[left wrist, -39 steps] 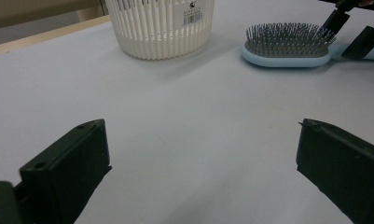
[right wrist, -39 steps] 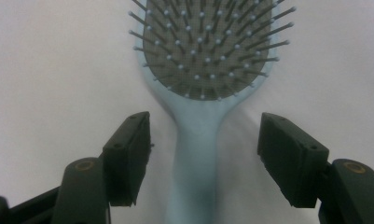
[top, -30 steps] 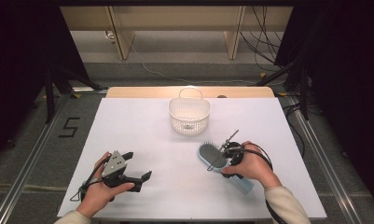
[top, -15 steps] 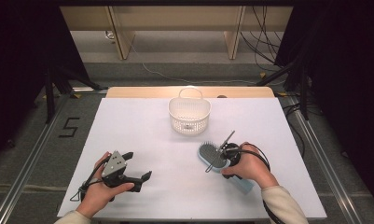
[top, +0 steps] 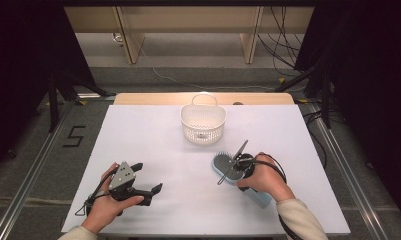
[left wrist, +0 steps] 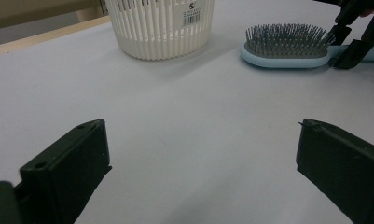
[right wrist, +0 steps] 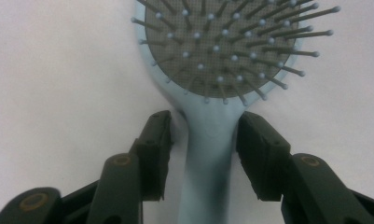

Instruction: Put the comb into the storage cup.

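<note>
Hairbrush [right wrist: 211, 140], pale blue with a grey bristle pad, lies bristles-up on the white table [top: 153, 140], near and right of centre, its head pointing far-left and its handle running back under the person's right hand [top: 265, 180]. The right gripper [right wrist: 203, 140] straddles the neck of the brush just below the head: one black jaw stands on each side of the handle, and in the right gripper view a thin strip of table shows between each pad and the plastic, so the pads do not yet press. The jaws have just been closing, with the handle between them; against the frames of a second ago they stand visibly narrower, while the hand itself sits at the same spot. This is judged to be the grasp in progress, and a little more closing should seat the pads on the neck. The narrow, rounded handle may twist or slip if caught off-centre.

Farther out, the left gripper [top: 138, 182] rests on the near-left part of the table, jaws wide apart on nothing, well apart from the brush. The white slatted basket [top: 203, 122] stands upright at the far middle, beyond the brush head, and is the likely destination once the brush is lifted.
</note>
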The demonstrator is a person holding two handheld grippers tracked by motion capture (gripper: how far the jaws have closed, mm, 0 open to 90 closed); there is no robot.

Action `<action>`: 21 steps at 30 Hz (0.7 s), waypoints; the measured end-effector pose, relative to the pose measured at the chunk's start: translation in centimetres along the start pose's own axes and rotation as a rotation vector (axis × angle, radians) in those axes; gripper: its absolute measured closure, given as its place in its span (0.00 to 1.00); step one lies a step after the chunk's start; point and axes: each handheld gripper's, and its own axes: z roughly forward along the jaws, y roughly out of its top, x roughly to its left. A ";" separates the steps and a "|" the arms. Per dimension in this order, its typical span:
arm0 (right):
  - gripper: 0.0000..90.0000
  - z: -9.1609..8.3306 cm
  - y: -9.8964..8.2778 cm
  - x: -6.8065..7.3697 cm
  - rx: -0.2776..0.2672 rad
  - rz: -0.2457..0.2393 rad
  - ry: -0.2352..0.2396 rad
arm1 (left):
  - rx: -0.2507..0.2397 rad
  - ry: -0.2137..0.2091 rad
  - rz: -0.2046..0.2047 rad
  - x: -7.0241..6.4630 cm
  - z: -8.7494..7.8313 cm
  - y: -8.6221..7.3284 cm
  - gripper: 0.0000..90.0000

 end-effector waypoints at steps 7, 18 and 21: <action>0.69 0.0 0.1 -0.2 0.005 0.021 0.009 | -0.001 -0.001 -0.001 0.0 0.0 0.0 0.02; 0.76 0.0 0.3 -0.1 0.019 0.028 -0.004 | -0.001 -0.002 0.001 0.0 0.0 0.0 0.02; 0.76 0.0 0.3 -0.1 0.019 0.032 -0.003 | -0.004 -0.003 -0.001 0.0 0.0 0.0 0.02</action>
